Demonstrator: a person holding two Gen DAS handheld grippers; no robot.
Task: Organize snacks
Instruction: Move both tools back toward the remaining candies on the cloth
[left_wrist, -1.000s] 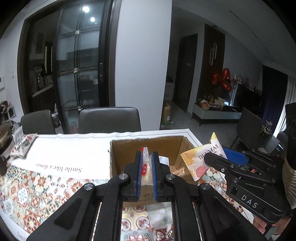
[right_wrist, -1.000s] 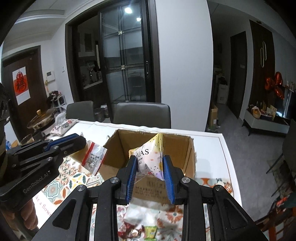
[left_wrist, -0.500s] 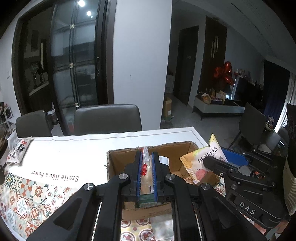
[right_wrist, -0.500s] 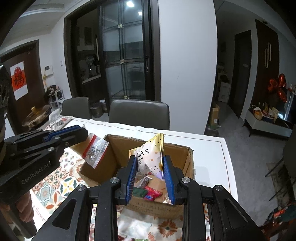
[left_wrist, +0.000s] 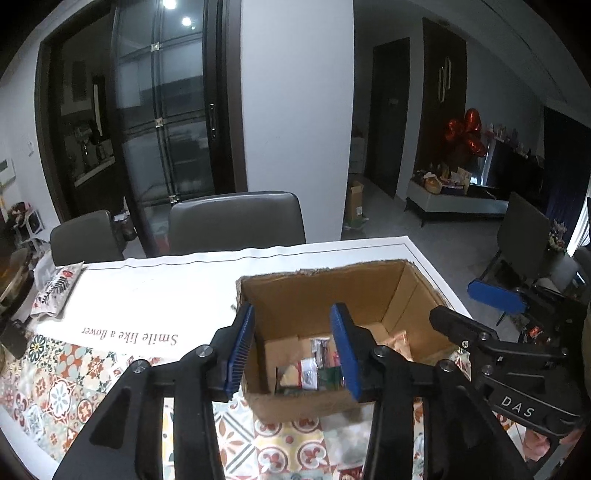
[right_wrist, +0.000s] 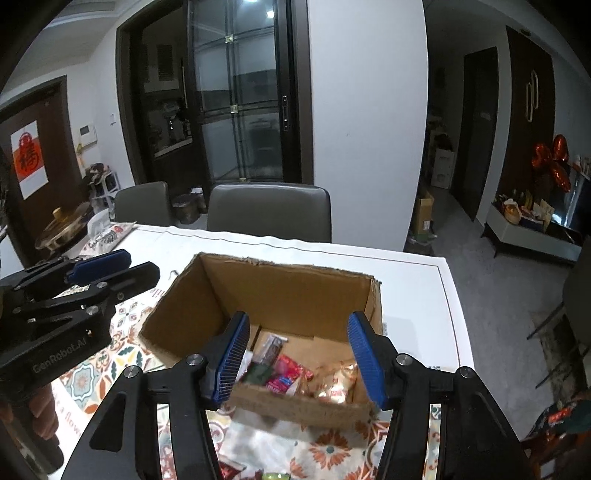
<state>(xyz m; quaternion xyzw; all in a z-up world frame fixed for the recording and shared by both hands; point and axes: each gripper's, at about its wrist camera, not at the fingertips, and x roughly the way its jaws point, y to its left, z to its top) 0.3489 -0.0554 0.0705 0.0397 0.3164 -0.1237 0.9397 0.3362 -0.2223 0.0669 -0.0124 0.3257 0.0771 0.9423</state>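
Now both sets of jaws have just been opening and stand wide and empty above the cardboard box (right_wrist: 280, 295); the snack packets (right_wrist: 295, 376) lie inside on its floor; trouble ahead if the left gripper (left_wrist: 293, 343) or right gripper (right_wrist: 301, 354) dips and snags the torn rim, dragging the box across the worktop (left_wrist: 155, 291).

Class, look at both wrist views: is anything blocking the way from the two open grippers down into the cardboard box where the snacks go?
Nothing visible does. The cardboard box is open at the top, no flap or lid over it. The left gripper and right gripper have just been opening, with nothing between their jaws, and snack packets already lie on the box floor.
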